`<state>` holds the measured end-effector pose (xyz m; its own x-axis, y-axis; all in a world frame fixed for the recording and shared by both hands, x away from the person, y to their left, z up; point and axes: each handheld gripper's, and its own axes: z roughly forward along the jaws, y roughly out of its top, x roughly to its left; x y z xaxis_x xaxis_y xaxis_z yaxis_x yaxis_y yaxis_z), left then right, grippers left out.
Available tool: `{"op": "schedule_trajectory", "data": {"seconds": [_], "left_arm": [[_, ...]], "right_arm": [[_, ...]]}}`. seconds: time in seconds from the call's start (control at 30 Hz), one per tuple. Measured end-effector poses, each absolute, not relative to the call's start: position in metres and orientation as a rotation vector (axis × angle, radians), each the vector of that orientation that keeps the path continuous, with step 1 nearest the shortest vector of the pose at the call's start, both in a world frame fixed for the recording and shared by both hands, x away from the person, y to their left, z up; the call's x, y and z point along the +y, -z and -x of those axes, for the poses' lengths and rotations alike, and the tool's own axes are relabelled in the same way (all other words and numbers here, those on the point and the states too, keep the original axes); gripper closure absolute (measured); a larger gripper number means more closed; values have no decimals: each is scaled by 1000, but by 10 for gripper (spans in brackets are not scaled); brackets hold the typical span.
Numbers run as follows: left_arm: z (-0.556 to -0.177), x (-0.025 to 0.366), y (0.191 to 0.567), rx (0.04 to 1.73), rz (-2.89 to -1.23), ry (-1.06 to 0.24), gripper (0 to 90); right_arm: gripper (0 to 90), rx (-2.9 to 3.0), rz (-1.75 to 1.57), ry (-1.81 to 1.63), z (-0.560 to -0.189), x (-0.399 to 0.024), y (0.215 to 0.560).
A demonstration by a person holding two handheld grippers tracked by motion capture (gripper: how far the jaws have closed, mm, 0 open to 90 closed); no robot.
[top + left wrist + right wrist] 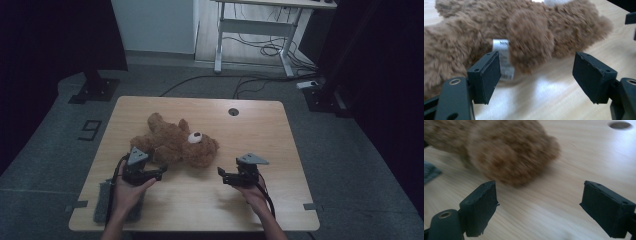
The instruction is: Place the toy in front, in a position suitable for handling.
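Rectangular light wooden table [280, 150], with a small round dark grommet hole [233, 111] near its far edge.

Brown furry plush teddy bear [175, 142], lying on its side left of the table's middle, head toward the centre; a white sewn-in label [503, 60] shows on its body in the left gripper view.

Grey cloth [104, 200], lying at the table's near left corner.

Left gripper [159, 171], black, hand-held, just beside the bear's near side; jaws spread wide, holding nothing.

Right gripper [221, 175], black, hand-held, near the bear's head but apart from it; jaws spread wide, holding nothing.
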<state>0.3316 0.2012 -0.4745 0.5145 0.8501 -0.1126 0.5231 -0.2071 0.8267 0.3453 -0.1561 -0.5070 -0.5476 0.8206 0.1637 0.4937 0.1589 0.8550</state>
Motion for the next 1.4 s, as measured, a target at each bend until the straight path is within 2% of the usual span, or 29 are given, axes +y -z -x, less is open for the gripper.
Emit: {"op": "schedule_trajectory", "data": {"seconds": [0.2, 0.27, 0.33, 0.4, 0.43, 0.5, 0.53, 0.57, 0.6, 0.63, 0.67, 0.7, 0.87, 1.0, 1.4], "left_arm": [[-345, 193, 476, 1113, -1866, -449, 254], [-349, 190, 478, 1105, -1872, -449, 322], [-352, 187, 480, 1109, -1881, -456, 338], [-354, 184, 483, 1119, -1880, -464, 434], [-355, 183, 484, 1122, -1885, -465, 434], [-356, 182, 488, 1116, -1900, -471, 518], [-356, 182, 489, 1096, -1902, -470, 590], [-356, 182, 489, 1096, -1902, -470, 615], [-356, 182, 490, 1085, -1899, -466, 638], [-356, 183, 490, 1077, -1898, -456, 638], [-357, 184, 491, 1074, -1892, -444, 670], [-357, 186, 491, 1071, -1888, -437, 670], [-358, 190, 489, 1073, -1836, -419, 721], [-361, 190, 478, 1047, -1817, -457, 741], [-360, 172, 435, 974, -1832, -475, 759]], "right_arm": [[109, 2166, -1188, -1336, -359, -117, 499], [109, 2185, -1153, -1329, -367, -98, 494], [109, 2195, -1151, -1323, -369, -94, 494], [133, 2235, -1157, -1252, -379, -78, 497], [133, 2235, -1157, -1252, -379, -78, 497], [143, 2232, -1163, -1207, -384, -73, 500], [246, 2213, -1168, -1177, -387, -70, 504], [246, 2213, -1168, -1177, -387, -70, 504], [339, 2210, -1162, -1163, -387, -69, 506], [339, 2210, -1162, -1163, -387, -69, 506], [432, 2233, -1141, -1150, -388, -70, 506], [432, 2233, -1141, -1150, -388, -70, 506], [614, 2250, -1101, -1135, -389, -71, 504], [650, 2223, -1106, -1168, -392, -75, 500], [664, 2124, -1088, -1260, -383, -88, 485]]}}
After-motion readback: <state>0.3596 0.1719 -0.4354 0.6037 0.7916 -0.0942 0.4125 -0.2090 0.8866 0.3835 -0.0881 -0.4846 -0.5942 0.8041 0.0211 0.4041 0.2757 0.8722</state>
